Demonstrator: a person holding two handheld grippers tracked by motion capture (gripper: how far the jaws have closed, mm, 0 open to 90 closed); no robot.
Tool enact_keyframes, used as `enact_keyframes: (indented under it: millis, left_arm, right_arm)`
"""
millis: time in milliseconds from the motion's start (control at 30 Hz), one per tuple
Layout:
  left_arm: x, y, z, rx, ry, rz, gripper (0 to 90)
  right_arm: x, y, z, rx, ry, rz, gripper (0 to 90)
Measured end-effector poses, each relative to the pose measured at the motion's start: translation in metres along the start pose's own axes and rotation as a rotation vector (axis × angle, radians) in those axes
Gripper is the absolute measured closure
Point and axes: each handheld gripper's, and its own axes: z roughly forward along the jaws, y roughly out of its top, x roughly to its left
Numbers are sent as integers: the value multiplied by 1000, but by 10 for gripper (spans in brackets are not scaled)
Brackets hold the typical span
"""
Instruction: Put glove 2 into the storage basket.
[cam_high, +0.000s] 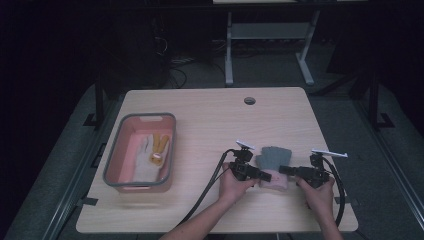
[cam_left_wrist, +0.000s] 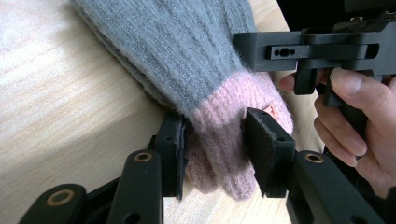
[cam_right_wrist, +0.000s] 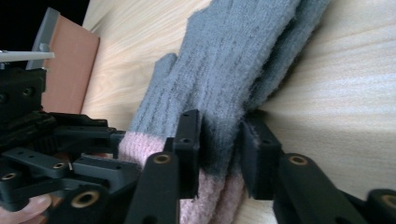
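Note:
A knitted glove (cam_high: 272, 159), grey with a pink cuff, lies flat on the wooden table (cam_high: 210, 120) near its front right. My left gripper (cam_high: 265, 176) comes at the cuff from the left, my right gripper (cam_high: 285, 170) from the right. In the left gripper view my left gripper (cam_left_wrist: 217, 149) is shut on the pink cuff of the glove (cam_left_wrist: 187, 56), both pads pressing into the knit. In the right gripper view my right gripper (cam_right_wrist: 219, 151) is shut on the glove (cam_right_wrist: 233, 60) where grey meets pink.
A pink bin with a grey rim (cam_high: 120, 145) stands at the table's left and holds a white and tan glove (cam_high: 145, 157). A round cable hole (cam_high: 249, 100) sits at the table's far edge. Cables trail from both grippers toward the front edge.

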Motion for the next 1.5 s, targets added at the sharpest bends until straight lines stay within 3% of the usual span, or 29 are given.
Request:
enact_keyframes:
  millis: [300, 800, 1067, 1500]
  left_arm:
    - [2, -2, -5, -3, -26, -13, 639]
    - [-2, -1, -28, -18, -55, 23, 650]
    - [0, -2, -46, -20, -48, 47, 650]
    - [7, -5, -73, -48, -54, 31, 652]
  right_arm:
    - [5, -1, -3, -4, 20, -15, 757]
    - [26, 0, -10, -32, 59, -62, 759]
    - [40, 2, -2, 0, 59, -96, 760]
    - [62, 10, 9, 36, 85, -125, 761]
